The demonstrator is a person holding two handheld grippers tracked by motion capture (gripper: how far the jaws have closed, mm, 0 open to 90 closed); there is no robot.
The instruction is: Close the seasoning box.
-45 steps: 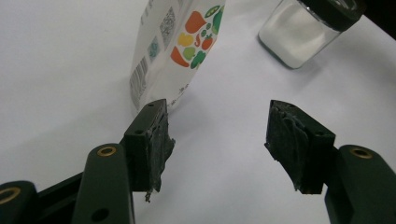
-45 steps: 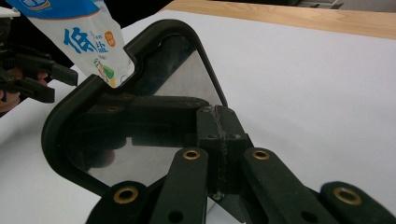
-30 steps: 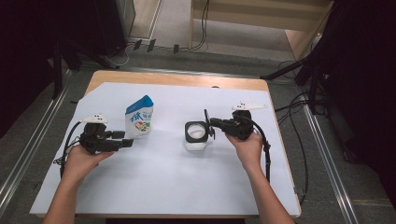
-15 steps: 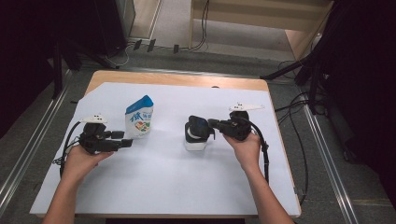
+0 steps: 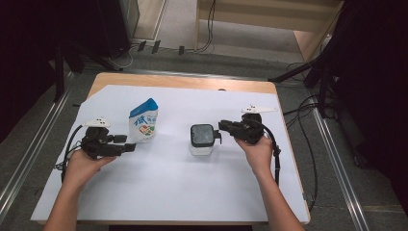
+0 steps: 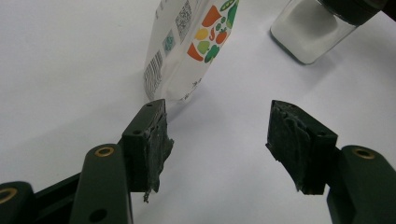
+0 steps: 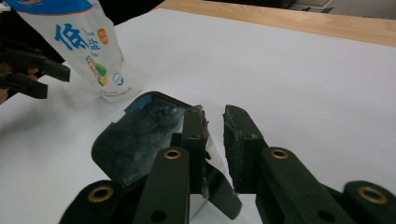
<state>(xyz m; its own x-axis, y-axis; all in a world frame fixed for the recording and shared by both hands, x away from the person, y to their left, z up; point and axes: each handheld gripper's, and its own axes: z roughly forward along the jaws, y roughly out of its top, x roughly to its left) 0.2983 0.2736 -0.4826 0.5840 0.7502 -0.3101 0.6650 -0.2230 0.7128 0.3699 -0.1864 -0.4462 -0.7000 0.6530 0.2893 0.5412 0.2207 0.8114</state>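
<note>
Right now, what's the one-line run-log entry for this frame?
left gripper: open, beside pouch | right gripper: jaws just opening, nothing between, at jar lid | jar: upright, lid on

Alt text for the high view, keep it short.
On a white-covered table, the right claw, jaws just opening with nothing between them, sits beside a dark-lidded clear container; the left claw, open and empty, points toward an upright blue-and-white pouch.
</note>
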